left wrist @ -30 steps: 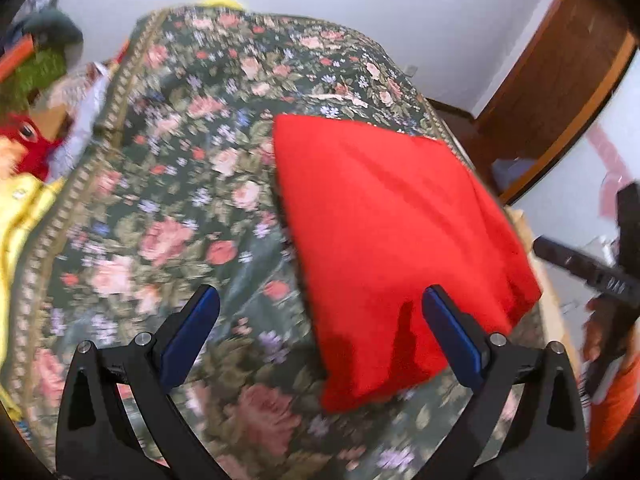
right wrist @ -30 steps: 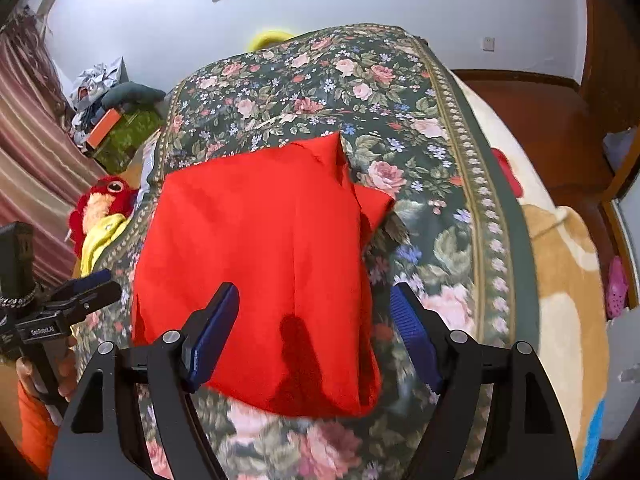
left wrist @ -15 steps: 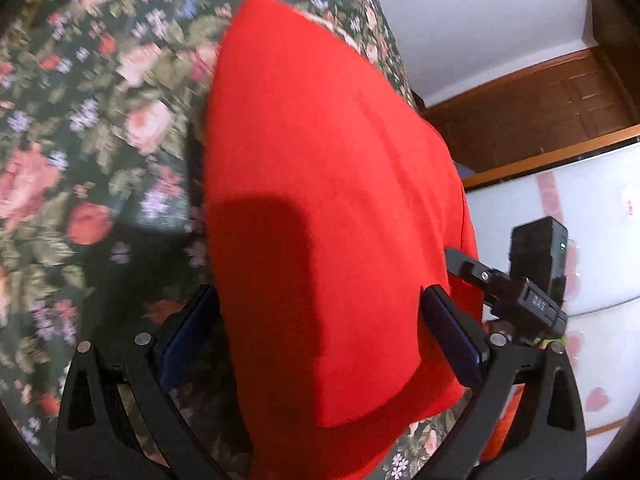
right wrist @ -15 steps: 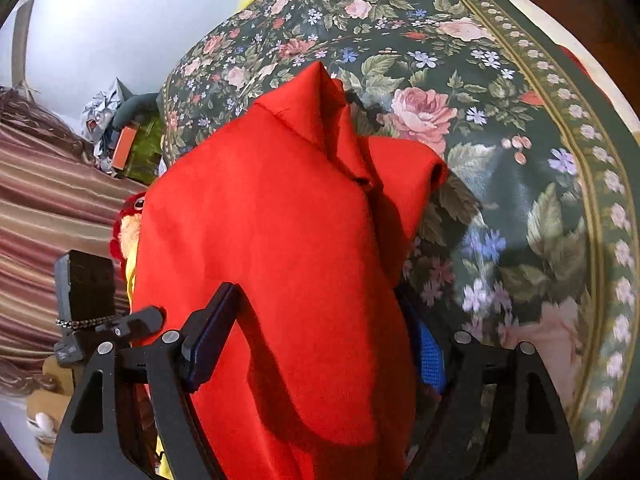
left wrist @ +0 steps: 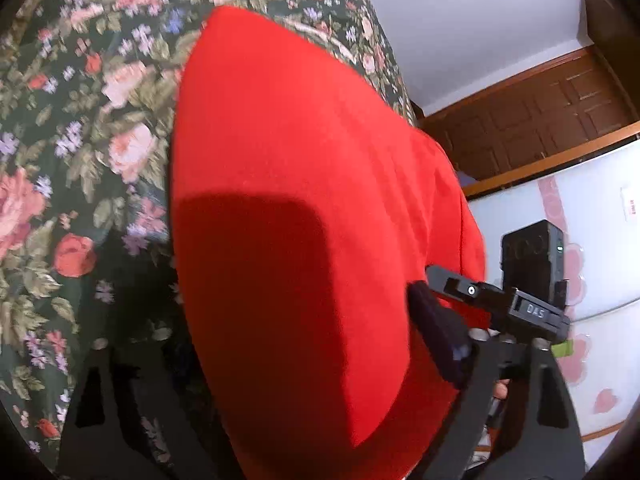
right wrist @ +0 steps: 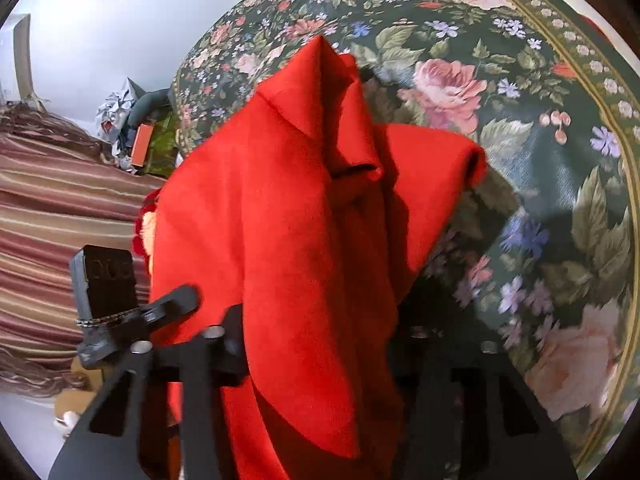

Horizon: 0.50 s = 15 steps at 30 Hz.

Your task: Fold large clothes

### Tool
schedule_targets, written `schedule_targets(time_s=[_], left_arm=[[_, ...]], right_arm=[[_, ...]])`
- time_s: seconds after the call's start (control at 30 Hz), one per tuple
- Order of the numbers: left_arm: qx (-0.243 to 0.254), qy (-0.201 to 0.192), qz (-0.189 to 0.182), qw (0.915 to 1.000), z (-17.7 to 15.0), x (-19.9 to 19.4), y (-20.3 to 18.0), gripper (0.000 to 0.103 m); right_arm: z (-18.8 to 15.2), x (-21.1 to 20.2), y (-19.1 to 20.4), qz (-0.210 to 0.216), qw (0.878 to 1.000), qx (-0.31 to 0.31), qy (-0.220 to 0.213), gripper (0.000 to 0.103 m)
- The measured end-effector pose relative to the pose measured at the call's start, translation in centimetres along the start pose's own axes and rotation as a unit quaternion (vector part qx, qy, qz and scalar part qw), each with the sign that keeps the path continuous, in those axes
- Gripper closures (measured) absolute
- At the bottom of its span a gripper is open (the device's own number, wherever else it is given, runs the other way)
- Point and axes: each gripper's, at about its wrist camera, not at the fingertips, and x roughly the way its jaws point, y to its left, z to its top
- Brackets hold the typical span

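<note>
The red garment [left wrist: 304, 208] is draped between both sets of tongs, left tongs [left wrist: 304, 360] and right tongs [right wrist: 320, 344], fingers apart around it, floral bedspread [right wrist: 540, 128] underneath.

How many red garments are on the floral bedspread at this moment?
1: the red garment, folded on the floral bedspread, near edge between both grippers' fingers. Anything beneath it is hidden.

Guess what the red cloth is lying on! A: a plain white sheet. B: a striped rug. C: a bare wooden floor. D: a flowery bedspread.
D: the red cloth sits on a dark green bedspread printed with pink roses and leaves, which shows around it in both views.
</note>
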Motion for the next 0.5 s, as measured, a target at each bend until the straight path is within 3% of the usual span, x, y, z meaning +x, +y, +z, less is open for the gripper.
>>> schedule_targets(time_s=[0.17, 0.23, 0.5], left_arm=[[0.011, -0.011, 0.015, 0.9998, -0.1, -1.7, -0.5, 0.052], [0.011, -0.014, 0.013, 0.9997, -0.1, -2.9, -0.6, 0.059], [0.030, -0.062, 0.015, 0.9975, -0.7, -10.8, -0.1, 0.061]], right_arm=[[-0.8, -0.9, 3.3, -0.018, 0.999, -0.022, -0.016, 0.071], [-0.9, -1.1, 4.8, -0.021, 0.999, -0.034, -0.023, 0.074], [-1.5, -0.9, 12.2, -0.014, 0.995, -0.085, -0.044, 0.075]])
